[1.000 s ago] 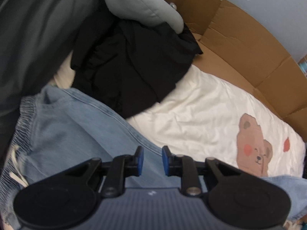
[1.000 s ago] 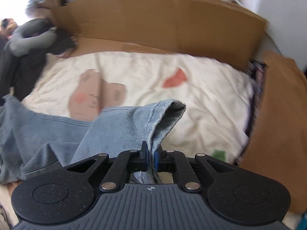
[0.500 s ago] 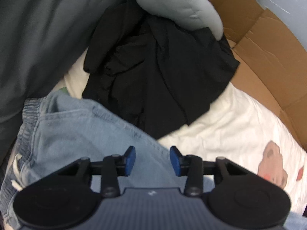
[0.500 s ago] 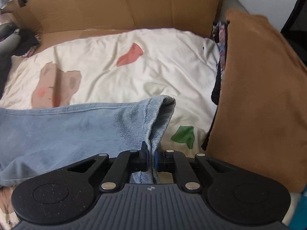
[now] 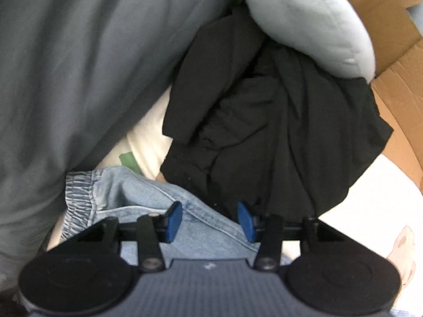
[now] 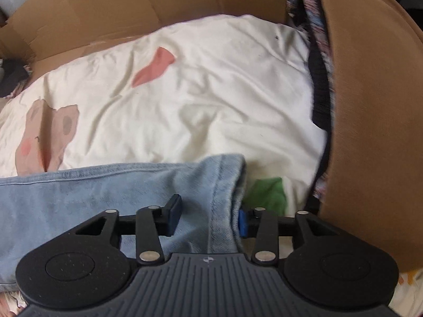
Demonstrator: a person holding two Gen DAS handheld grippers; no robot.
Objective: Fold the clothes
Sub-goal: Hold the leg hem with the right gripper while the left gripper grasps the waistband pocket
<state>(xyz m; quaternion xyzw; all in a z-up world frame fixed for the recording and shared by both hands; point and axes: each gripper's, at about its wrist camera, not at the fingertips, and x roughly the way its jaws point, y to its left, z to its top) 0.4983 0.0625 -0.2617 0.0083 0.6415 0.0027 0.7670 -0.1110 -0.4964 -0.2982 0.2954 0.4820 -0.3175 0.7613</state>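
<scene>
Light blue jeans lie across a cream bedsheet (image 6: 201,100) with a bear print. In the left wrist view their gathered waistband end (image 5: 111,192) sits just below my left gripper (image 5: 208,220); its blue-padded jaws are opening over a side seam without pressing on it. In the right wrist view the leg hem (image 6: 222,182) lies flat on the sheet. My right gripper (image 6: 208,219) hangs over the hem with its jaws opening; denim lies between them and neither pad presses on it.
A crumpled black garment (image 5: 277,132) lies just beyond the waistband, under a pale blue padded piece (image 5: 312,18). Grey fabric (image 5: 79,66) fills the left. Cardboard walls (image 6: 132,8) ring the sheet. A brown cushion (image 6: 370,119) and a patterned cloth (image 6: 317,60) stand at the right.
My right gripper let go of the hem and sank; the leg now lies flat. My left gripper widened and moved along the jeans toward the waistband and the black garment.
</scene>
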